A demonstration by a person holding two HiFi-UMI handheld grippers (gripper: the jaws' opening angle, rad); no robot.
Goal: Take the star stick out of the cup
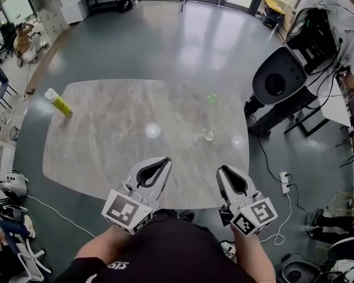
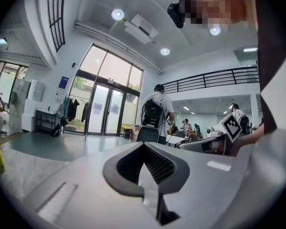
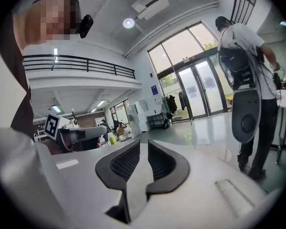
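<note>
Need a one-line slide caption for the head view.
Left gripper and right gripper hover empty at the table edge; the star stick stands in the cup ahead.

Marbled grey table [image 1: 118, 134], seemingly green star stick [image 1: 211, 98].

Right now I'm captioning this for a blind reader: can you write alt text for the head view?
Two empty grippers, left gripper shut and right gripper slightly open, hover over the near side of a marbled table. Farther out, a clear cup holds a green star stick; a yellow bottle sits far left.
</note>
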